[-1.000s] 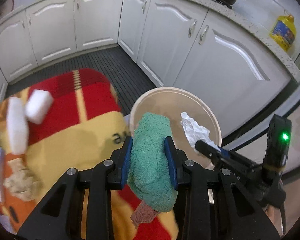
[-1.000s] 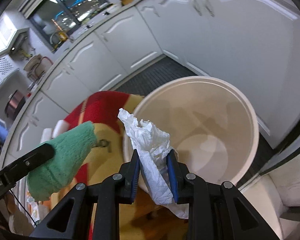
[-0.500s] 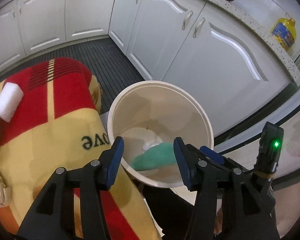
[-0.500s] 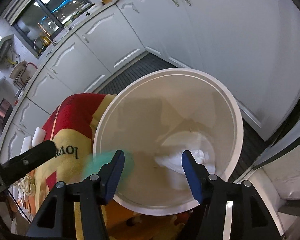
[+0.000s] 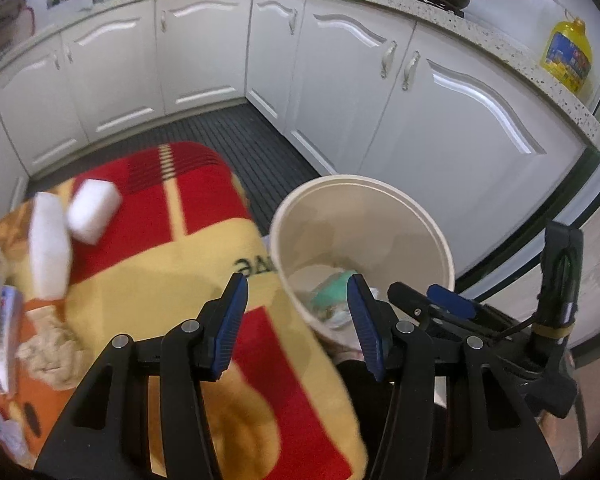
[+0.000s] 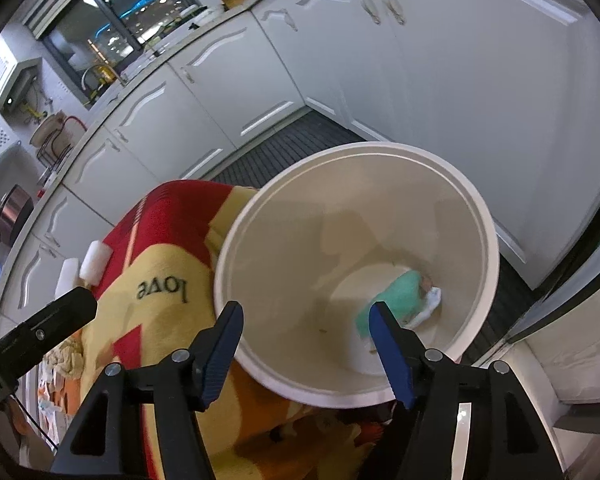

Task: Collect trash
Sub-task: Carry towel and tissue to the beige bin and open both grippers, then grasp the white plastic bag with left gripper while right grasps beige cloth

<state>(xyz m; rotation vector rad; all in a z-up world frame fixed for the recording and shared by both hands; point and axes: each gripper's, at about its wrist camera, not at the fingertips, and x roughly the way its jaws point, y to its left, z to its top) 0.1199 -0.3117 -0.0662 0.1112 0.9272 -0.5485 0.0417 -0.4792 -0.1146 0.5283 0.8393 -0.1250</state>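
A: Left gripper (image 5: pixel 298 326) and right gripper (image 6: pixel 306 350) both spread, nothing between the fingers; jaws just opened.

B: Green rag (image 6: pixel 396 294) and white tissue (image 6: pixel 430 300) now at the bottom of the bin (image 6: pixel 488 236), no longer pinched. Two pieces collected.

A: White sponges (image 5: pixel 72 220) left on the blanket (image 5: pixel 148 272), likely next.

Left gripper (image 5: pixel 296 316) jaws apart and empty, right gripper (image 6: pixel 306 344) jaws just opened, apparently empty
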